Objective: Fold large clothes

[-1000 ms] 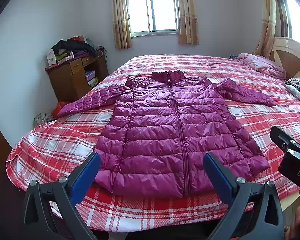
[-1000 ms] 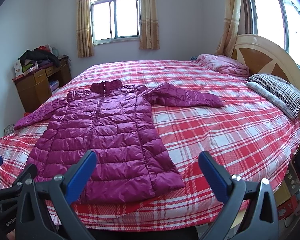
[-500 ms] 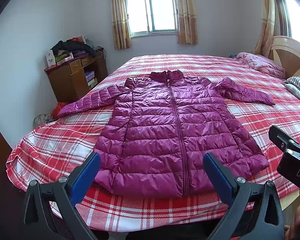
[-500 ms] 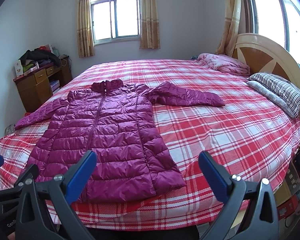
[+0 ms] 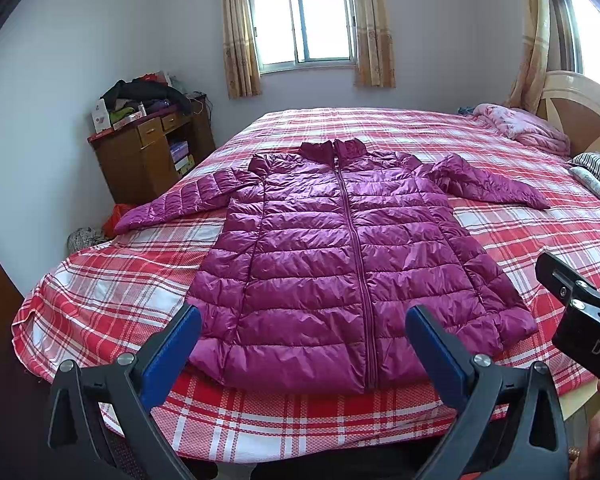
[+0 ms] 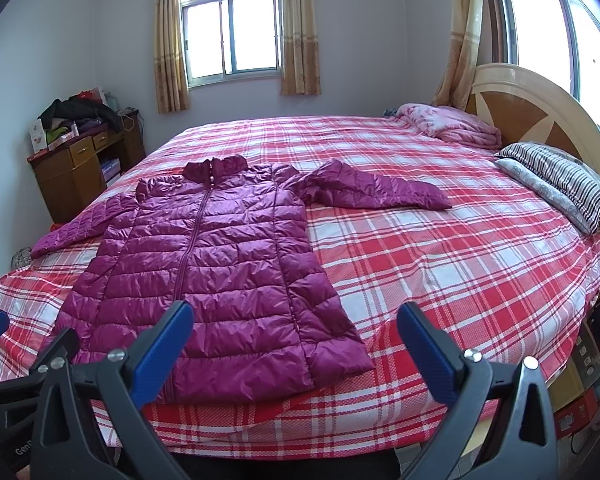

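Observation:
A magenta quilted puffer jacket (image 5: pixel 340 256) lies flat and zipped on the red plaid bed (image 5: pixel 380 128), collar away from me, both sleeves spread out to the sides. It also shows in the right wrist view (image 6: pixel 212 264). My left gripper (image 5: pixel 302 344) is open and empty, held off the near bed edge in front of the jacket's hem. My right gripper (image 6: pixel 294 340) is open and empty, in front of the hem's right corner. The right gripper's body (image 5: pixel 580 312) shows at the right edge of the left wrist view.
A wooden dresser (image 5: pixel 148 156) piled with clothes stands left of the bed. A pink blanket (image 6: pixel 448 124) and a striped pillow (image 6: pixel 560 180) lie by the wooden headboard (image 6: pixel 540 112) on the right. Boxes (image 6: pixel 580 392) sit on the floor at right.
Both views have shifted very slightly; the grippers stay open in front of the bed and the jacket has not moved.

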Demonstrator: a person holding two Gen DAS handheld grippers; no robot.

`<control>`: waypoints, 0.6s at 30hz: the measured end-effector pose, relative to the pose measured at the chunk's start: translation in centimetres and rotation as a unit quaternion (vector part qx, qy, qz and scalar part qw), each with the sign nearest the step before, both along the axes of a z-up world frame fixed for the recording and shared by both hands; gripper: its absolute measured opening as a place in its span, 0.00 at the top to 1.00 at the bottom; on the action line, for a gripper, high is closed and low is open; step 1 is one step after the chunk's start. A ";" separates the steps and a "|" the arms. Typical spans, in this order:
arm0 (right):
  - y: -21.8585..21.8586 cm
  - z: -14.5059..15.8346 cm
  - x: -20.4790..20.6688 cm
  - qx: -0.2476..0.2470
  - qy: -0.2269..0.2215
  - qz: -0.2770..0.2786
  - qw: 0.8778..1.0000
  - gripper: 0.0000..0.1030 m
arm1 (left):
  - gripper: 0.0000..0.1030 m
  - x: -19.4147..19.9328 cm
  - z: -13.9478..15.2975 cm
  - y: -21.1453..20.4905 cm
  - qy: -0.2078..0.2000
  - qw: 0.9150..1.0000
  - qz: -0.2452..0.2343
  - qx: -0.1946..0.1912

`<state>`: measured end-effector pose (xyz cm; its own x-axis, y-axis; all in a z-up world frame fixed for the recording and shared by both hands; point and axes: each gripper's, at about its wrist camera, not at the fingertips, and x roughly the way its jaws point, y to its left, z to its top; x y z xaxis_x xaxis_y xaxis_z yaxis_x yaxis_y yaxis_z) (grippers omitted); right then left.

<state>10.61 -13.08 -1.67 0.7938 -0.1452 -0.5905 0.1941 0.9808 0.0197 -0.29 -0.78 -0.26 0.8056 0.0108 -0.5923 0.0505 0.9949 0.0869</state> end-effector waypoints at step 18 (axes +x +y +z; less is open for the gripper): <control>0.2 -0.3 0.0 0.002 0.004 0.002 1.000 0.00 | 0.01 0.0 -0.2 -0.1 0.004 1.000 0.000 0.000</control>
<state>10.60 -12.87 -1.98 0.7893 -0.1399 -0.5979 0.1910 0.9813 0.0226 -0.27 -0.85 -0.51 0.8008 0.0102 -0.5988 0.0522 0.9949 0.0867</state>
